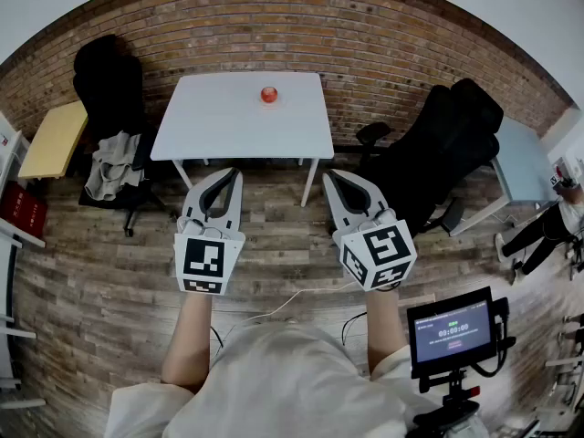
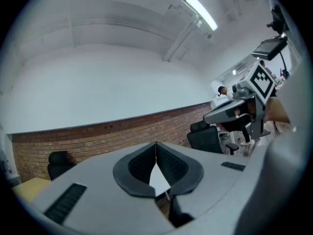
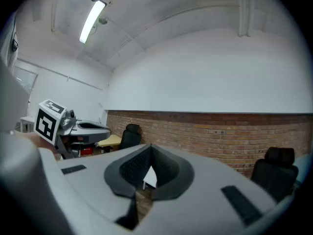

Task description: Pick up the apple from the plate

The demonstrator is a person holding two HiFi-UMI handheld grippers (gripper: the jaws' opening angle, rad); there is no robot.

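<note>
A red apple [image 1: 269,94] lies near the far edge of a white table [image 1: 219,126] by the brick wall; I cannot make out the plate beneath it at this distance. Both grippers are held level over the wooden floor, well short of the table. My left gripper [image 1: 235,173] is shut with its tips touching and nothing between them, as the left gripper view [image 2: 156,144] confirms. To its right, my right gripper [image 1: 328,176] is shut and empty too, its pads meeting [image 3: 149,146]. Neither gripper view shows the apple; only a sliver of the table [image 2: 159,180] shows below the tips.
A black chair draped with clothes [image 1: 111,162] stands left of the table, and another black office chair [image 1: 438,153] to its right. A yellow desk [image 1: 53,140] is at far left, a screen on a stand [image 1: 453,331] at lower right, and a person [image 1: 552,222] at the right edge.
</note>
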